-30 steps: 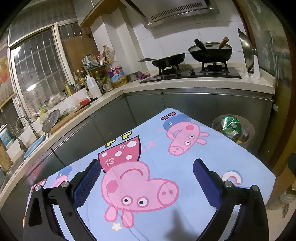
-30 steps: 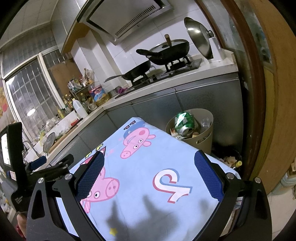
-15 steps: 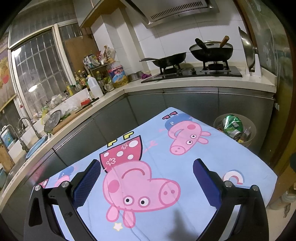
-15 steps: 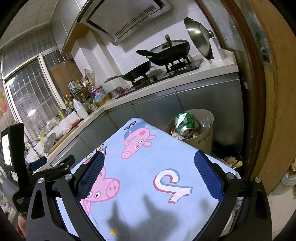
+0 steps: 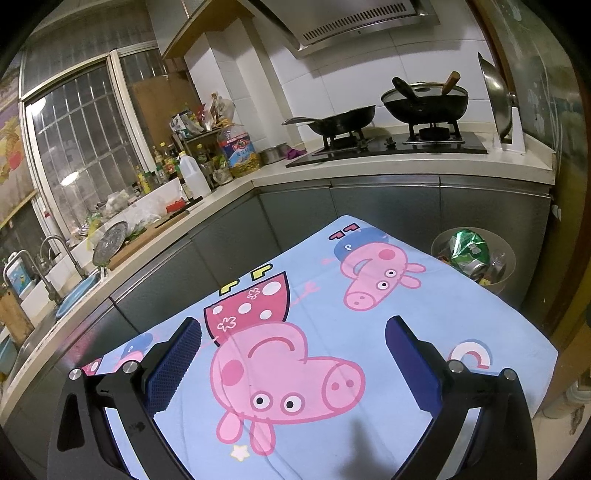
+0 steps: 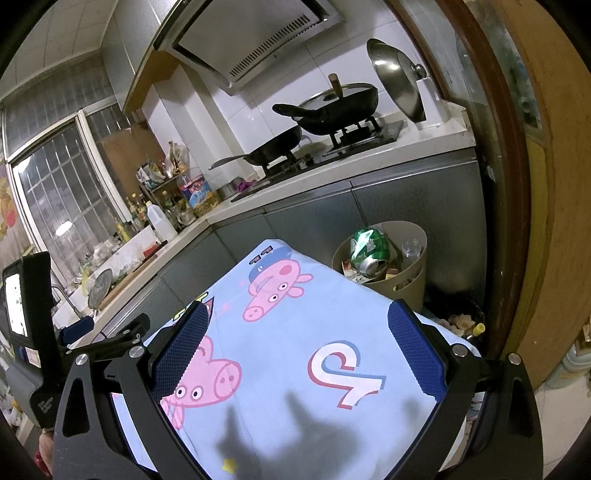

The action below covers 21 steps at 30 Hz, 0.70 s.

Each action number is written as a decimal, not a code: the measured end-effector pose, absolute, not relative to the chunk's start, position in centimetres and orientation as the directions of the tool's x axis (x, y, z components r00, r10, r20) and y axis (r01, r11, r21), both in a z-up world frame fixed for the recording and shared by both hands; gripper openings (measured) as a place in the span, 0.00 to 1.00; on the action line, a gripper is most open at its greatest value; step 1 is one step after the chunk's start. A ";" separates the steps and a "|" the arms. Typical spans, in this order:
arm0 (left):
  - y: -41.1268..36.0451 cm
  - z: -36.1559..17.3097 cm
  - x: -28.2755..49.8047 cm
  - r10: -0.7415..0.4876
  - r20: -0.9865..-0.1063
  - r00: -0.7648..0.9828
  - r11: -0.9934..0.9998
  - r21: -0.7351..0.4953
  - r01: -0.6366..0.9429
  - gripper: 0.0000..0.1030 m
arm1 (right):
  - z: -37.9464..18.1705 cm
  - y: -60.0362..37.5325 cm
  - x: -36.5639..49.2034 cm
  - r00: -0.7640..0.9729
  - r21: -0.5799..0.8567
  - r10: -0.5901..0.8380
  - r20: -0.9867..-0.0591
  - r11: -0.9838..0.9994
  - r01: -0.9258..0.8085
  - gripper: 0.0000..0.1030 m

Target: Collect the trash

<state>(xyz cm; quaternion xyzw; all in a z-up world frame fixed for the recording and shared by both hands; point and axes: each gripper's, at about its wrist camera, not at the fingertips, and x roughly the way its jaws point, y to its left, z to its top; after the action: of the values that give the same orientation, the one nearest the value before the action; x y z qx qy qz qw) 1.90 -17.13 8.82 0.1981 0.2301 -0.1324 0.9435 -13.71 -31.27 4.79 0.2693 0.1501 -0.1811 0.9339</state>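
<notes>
Both grippers empty above a bare cloth, trash already in the bin

We hold the left gripper (image 5: 293, 356) and the right gripper (image 6: 297, 341) spread wide with nothing between the pads, over the cartoon tablecloth (image 5: 332, 295), where we see no litter. The trash sits in the bin (image 6: 413, 280) beyond the table's far corner: a crushed green can (image 6: 369, 251), light, thin-walled and slick, best pinched across its flattened sides, and a clear plastic bottle (image 6: 410, 247), springy, safest taken at the neck.

A home kitchen is shown: woks (image 5: 424, 101) on a gas stove at the far right, a range hood (image 5: 354, 22) above (bottles crowded along the left counter (image 5: 221, 192)).
</notes>
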 end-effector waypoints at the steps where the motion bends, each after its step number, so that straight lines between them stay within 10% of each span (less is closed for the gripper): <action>1: -17.2 8.8 1.9 -0.159 -0.487 0.859 0.886 0.312 0.342 0.96 | 4.8 -31.2 -13.7 0.890 0.449 -0.257 -0.377 0.789 0.419 0.94; 21: -17.2 8.6 1.8 -0.171 -0.503 0.847 0.887 0.296 0.355 0.96 | 4.9 -31.8 -13.6 0.890 0.455 -0.255 -0.378 0.786 0.419 0.94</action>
<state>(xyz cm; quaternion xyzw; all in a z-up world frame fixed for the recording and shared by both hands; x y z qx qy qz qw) 1.83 -17.16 8.65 0.1926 0.2386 -0.1397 0.9415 -13.58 -31.80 4.95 0.2727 0.1500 -0.1806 0.9330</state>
